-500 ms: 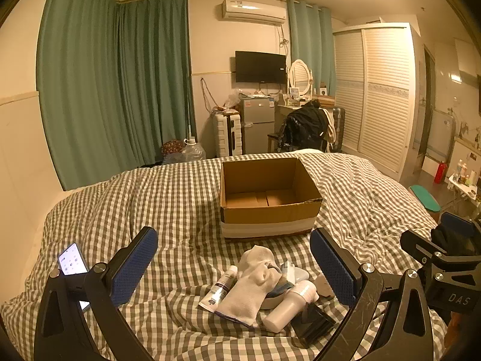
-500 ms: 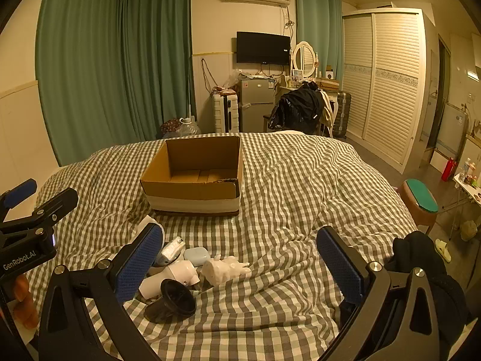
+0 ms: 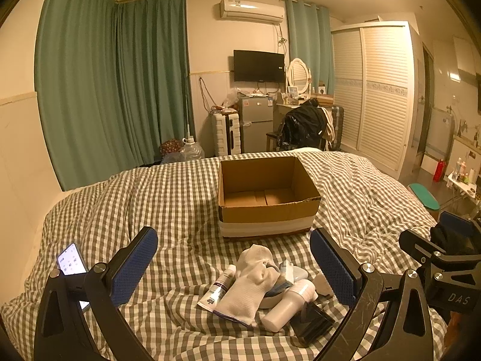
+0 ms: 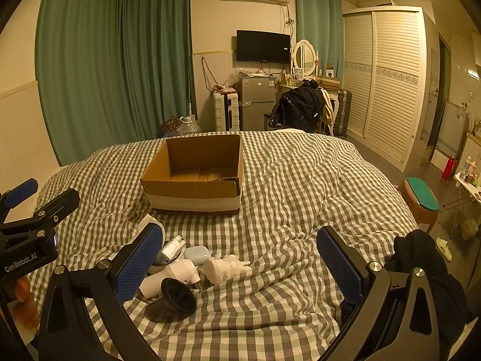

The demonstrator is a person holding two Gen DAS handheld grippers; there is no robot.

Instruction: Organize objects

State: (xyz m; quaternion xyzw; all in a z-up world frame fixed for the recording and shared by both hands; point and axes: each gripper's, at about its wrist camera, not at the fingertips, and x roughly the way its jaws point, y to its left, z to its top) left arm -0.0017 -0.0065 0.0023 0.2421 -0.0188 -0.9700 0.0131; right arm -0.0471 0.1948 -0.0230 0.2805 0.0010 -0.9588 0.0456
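Evidently best begun with the white sock (image 3: 251, 285) atop the pile, lifted into the empty cardboard box (image 3: 267, 207); left gripper (image 3: 233, 266) and right gripper (image 4: 240, 263) both wide open, holding nothing.

A lived-in bedroom: a bed under a checked duvet (image 3: 150, 210), green curtains (image 3: 120, 90), a louvred wardrobe (image 3: 375, 90), a vanity mirror (image 3: 298, 70), and a wall-mounted TV (image 3: 259, 65).

The right hand-held gripper (image 3: 451, 273) carries the white letters "DAS" on its black body. The left hand-held gripper (image 4: 27, 240) carries "GenRobot.AI". The tube (image 3: 218, 288) print is too small to read.
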